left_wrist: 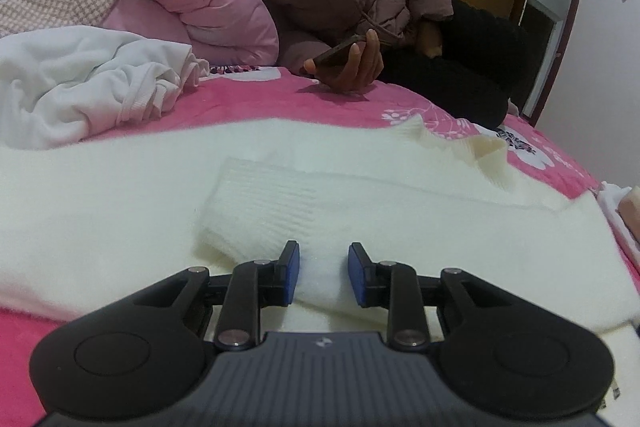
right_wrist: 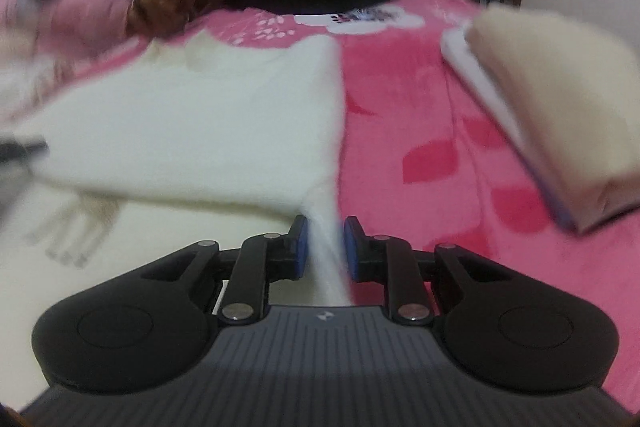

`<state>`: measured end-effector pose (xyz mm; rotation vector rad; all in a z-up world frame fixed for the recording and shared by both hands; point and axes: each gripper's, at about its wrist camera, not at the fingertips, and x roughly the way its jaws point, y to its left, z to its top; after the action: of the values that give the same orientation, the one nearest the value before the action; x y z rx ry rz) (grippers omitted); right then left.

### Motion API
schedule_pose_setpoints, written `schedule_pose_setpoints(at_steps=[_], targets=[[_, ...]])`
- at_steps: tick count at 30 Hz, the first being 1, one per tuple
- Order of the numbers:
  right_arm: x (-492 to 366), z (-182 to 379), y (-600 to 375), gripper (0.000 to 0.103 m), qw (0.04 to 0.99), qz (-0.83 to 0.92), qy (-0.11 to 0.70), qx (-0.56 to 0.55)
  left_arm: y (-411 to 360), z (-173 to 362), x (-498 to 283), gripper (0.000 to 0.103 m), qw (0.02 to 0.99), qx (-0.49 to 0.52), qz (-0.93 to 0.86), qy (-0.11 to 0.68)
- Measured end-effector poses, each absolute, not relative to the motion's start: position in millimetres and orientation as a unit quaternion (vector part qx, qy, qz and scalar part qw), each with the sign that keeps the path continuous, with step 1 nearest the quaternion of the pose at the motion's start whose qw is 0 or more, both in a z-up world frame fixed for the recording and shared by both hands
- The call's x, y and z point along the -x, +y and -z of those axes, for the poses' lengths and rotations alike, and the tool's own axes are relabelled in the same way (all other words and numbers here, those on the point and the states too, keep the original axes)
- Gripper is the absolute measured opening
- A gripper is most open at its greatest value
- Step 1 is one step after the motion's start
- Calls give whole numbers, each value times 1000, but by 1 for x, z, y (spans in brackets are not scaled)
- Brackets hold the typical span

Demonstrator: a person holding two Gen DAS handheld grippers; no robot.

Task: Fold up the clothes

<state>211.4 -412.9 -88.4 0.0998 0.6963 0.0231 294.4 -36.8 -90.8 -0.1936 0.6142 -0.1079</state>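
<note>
Mid-fold: cream sweater on the bed, sleeve across; left gripper fingers parted, empty, right gripper narrowly straddling its edge.

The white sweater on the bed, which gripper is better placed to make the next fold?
Right, probably. The right gripper already has the white sweater edge between its fingers, ready to lift. The left gripper sits open over the folded sleeve, holding nothing.

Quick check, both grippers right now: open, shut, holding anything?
Left gripper: open, jaws apart over the cream sweater, gripping nothing.
Right gripper: jaws narrowed around the sweater's edge; actual clamping cannot be told.
</note>
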Motion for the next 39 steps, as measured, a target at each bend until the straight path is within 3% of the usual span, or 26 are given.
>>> schedule_pose_setpoints(at_steps=[8,13,16,20,25,32,39], targets=[[-219,37,-393,18,961,-41,274,-8,-27,94,-292,31,945,130,67,293],[-258,96,-399,13,938,-44,344,-19,-22,95,-291,31,943,148,73,291],[-262,79,-406,12,934,-43,351,-52,-21,95,-291,31,942,152,74,290],[-286,56,-392,12,946,-45,322,-6,-19,96,-291,31,941,159,76,289],[-332,99,-402,11,937,-25,346,-31,-18,97,-291,31,941,163,77,287],[-351,62,-412,12,940,-10,334,-65,-12,99,-291,31,938,181,82,285],[-393,91,-429,8,928,19,346,-137,-10,100,-291,31,937,187,85,283]])
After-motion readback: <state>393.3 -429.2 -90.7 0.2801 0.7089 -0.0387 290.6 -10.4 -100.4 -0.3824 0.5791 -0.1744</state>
